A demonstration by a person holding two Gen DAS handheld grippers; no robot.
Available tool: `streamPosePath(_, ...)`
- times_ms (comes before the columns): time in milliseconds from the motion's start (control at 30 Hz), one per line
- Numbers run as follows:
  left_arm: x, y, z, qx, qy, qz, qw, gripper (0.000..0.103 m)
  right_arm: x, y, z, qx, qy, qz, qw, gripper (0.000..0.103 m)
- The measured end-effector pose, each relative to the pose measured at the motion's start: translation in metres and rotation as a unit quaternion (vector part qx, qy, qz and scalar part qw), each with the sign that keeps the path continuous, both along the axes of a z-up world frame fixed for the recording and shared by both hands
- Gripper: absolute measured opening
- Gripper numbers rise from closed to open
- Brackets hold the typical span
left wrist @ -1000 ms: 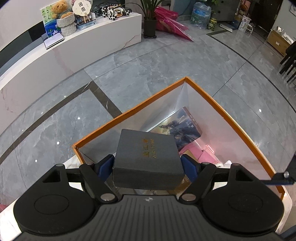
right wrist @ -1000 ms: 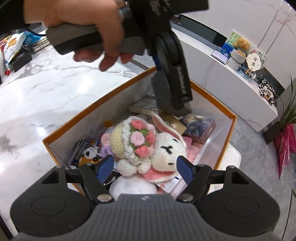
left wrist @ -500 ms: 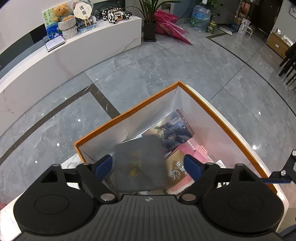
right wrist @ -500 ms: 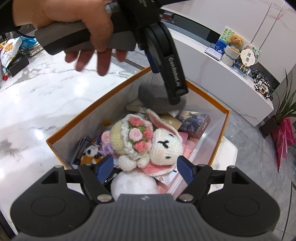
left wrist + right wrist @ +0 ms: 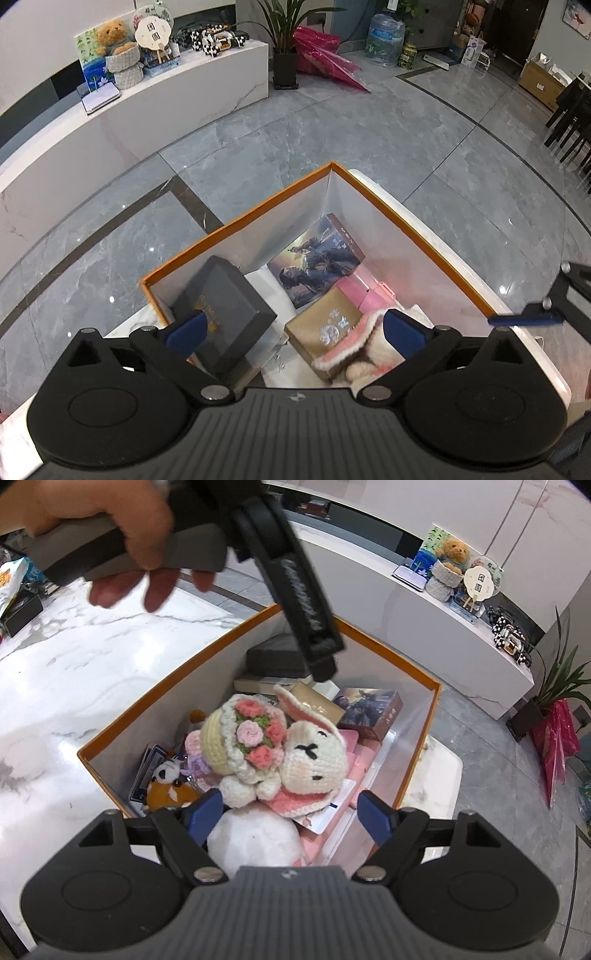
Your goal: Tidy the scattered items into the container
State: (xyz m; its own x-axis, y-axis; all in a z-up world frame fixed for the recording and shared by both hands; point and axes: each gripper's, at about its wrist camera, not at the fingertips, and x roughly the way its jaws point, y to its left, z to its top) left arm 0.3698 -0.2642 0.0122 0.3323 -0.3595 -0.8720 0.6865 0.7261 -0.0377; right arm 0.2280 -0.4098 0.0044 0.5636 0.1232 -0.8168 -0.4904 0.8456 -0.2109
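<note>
Left gripper (image 5: 293,330) jaws fully spread, empty above the orange-rimmed white cardboard container (image 5: 413,236); dark grey rectangular gift box (image 5: 223,314) leans inside its near-left wall. Right gripper (image 5: 290,814) jaws opening around the crocheted white bunny doll (image 5: 280,749), which lies atop the container's pile, likely released.

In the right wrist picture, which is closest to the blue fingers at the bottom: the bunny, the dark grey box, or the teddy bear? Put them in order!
1. Crochet bunny: in the orange container, just ahead of the right gripper.
2. Dark grey box: at the container's far end.
3. Teddy bear: on the white counter, upper right.
</note>
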Motion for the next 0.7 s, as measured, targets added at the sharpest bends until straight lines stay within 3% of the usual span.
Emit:
streamPosePath(167,-0.014,0.013,0.016,-0.003,-0.017,0.002,0.9998,0.103,-0.001,-0.001,0.006,-0.007,-0.006,-0.028,1.000,0.084)
streamPosePath(400,-0.054,0.040,0.051,-0.060,-0.043,0.018,0.9971,0.103,-0.009,-0.008,0.026,0.022,-0.020,-0.101,0.994,0.090)
streamPosePath(700,-0.103,0.065,0.078,-0.085,-0.078,0.039,0.9925,0.103,-0.041,-0.002,0.048,0.040,-0.053,-0.148,0.987,0.095)
